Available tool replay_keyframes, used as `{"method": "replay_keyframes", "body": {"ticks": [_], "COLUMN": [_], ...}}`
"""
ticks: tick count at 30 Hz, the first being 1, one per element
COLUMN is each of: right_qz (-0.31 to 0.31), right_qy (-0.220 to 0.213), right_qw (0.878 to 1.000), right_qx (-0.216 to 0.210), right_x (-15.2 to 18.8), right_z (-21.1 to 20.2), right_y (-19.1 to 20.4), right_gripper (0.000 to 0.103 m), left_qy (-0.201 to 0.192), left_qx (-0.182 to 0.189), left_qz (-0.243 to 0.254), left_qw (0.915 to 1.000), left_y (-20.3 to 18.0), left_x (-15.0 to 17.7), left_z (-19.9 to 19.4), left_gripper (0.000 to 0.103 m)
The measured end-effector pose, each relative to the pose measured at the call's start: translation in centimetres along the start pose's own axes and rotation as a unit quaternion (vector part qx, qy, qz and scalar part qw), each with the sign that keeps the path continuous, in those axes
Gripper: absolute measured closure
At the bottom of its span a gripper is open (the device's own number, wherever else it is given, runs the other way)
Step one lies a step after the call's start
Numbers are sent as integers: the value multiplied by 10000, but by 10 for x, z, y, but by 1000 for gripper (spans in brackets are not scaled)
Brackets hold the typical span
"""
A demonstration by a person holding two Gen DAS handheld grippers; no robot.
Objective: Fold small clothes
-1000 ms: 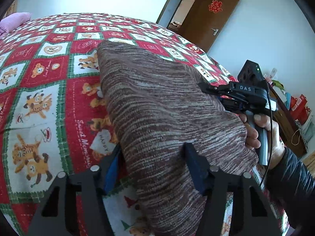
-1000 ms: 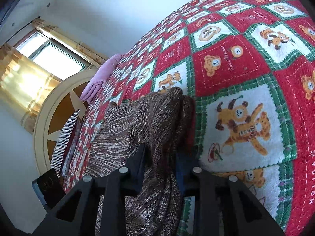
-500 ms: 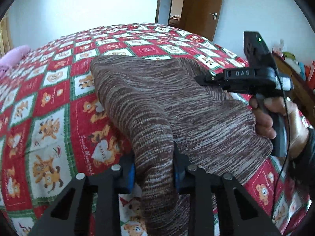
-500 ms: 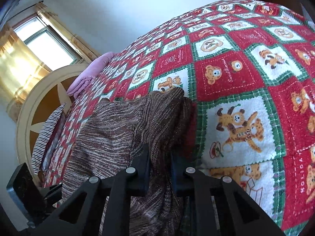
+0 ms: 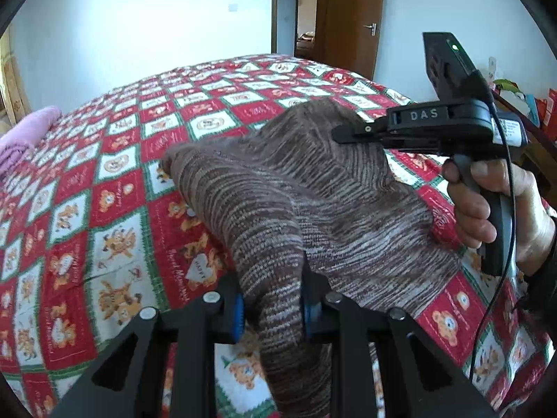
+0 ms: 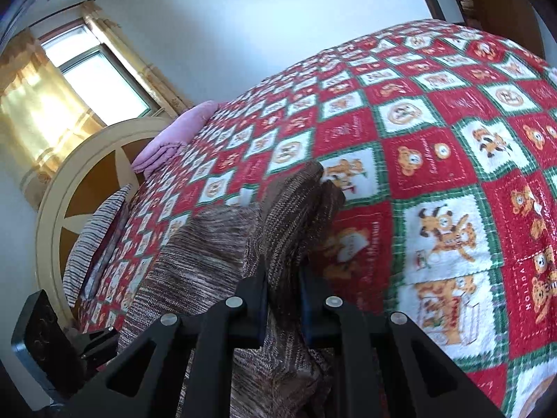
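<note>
Left-wrist view, left to right. A pink pillow [image 5: 33, 132] lies at the far left edge of the bed [image 5: 115, 181], whose quilt of red, white and green bear squares fills the lower field; a white wall rises behind it. At centre, the brown striped knit garment [image 5: 278, 202] is lifted off the quilt in a ridge. The left hand-held gripper [image 5: 273, 308] is clenched on a bunched fold of it, blue pads pressed to either side. Behind, a wooden door [image 5: 351, 17] with a red paper ornament stands open beside a dark doorway. At right, the right hand-held gripper [image 5: 343, 136] reaches the garment's far raised corner, its handle held by the person's right hand [image 5: 494, 205]; cluttered furniture lies beyond the bed's right edge.

Right-wrist view, left to right. A curtained window [image 6: 80, 76] and a round cream headboard [image 6: 69, 188] occupy the left, with a striped pillow [image 6: 94, 240] leaning against it and the pink pillow [image 6: 170, 139] beyond. At centre, the right hand-held gripper [image 6: 282, 308] grasps a fold of the garment [image 6: 216, 250], which hangs below the jaws. To the right, bare quilt [image 6: 452, 174] extends to the bed's far edge.
</note>
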State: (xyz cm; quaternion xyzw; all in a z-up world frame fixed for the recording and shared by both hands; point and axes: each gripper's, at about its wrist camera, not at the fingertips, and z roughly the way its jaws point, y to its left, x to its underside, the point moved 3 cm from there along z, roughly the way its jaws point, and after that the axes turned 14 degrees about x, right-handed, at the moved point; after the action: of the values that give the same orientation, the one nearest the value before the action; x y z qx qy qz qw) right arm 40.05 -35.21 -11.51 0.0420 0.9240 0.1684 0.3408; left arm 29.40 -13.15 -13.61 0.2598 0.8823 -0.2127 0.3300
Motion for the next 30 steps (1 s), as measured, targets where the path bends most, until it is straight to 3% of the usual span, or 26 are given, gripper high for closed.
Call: {"method": "replay_keyframes", "body": {"ticks": [13, 30], "right_qz": [-274, -756], "right_qy": [-23, 277], "right_qw": [9985, 9879], "right_qx": [-483, -1328], "right_x": [19, 46], "right_z": [-12, 20], "right_y": [72, 194], "right_gripper": [89, 89], "left_qy": [-291, -688], "left_qx": [-279, -897], "left_qz": [-179, -756], "left_qw": [9990, 9907], "left_y": [18, 75], "left_x": [20, 72], "left_z": [-65, -148], "left_gripper": [79, 79]}}
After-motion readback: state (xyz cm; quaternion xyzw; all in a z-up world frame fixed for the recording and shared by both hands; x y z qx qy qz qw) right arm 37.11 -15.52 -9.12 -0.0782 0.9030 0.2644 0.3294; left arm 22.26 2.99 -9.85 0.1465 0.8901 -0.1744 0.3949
